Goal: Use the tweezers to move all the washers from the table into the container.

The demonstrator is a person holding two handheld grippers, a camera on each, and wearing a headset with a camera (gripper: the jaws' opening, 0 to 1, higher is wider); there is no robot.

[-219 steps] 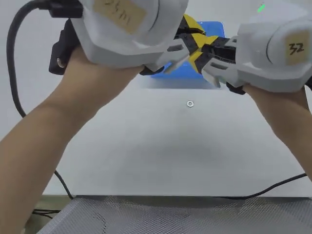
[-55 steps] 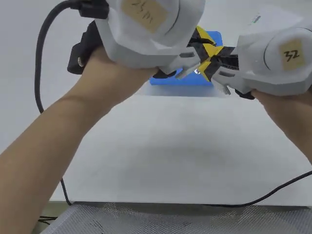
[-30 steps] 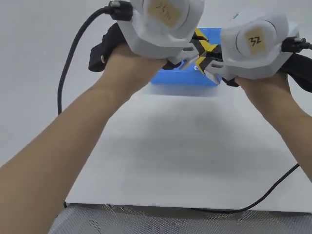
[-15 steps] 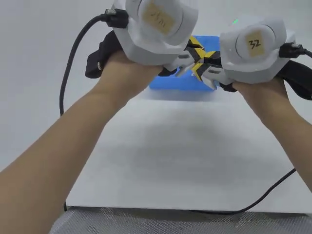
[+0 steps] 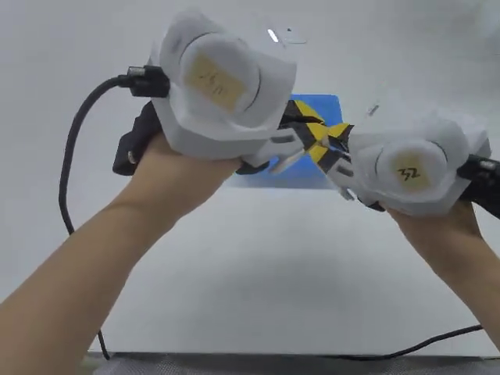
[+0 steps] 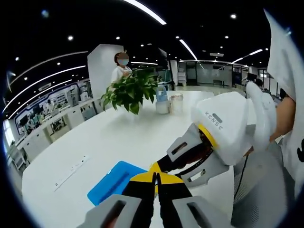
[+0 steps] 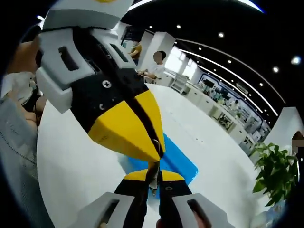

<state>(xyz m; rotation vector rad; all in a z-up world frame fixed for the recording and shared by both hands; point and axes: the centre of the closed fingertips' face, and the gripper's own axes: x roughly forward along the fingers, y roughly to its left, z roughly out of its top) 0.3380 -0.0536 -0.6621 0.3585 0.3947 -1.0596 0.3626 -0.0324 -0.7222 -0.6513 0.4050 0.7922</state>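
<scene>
- Right gripper [image 5: 330, 148] now sits lower than the left gripper [image 5: 315, 133], unlike half a second ago; tips meet at centre frame.
- Left jaws are together; right jaws clamp thin tweezers [image 7: 152, 174].
- Blue container [image 5: 328, 107] lies just behind the tips, upper centre.

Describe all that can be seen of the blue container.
The container is bright blue, flat and low, rectangular with rounded corners; it looks like plastic. It lies flat on the white table. In the head view the left gripper and right gripper meet in front of it and hide its middle. Nothing but the table visibly touches it. What it holds cannot be told.
</scene>
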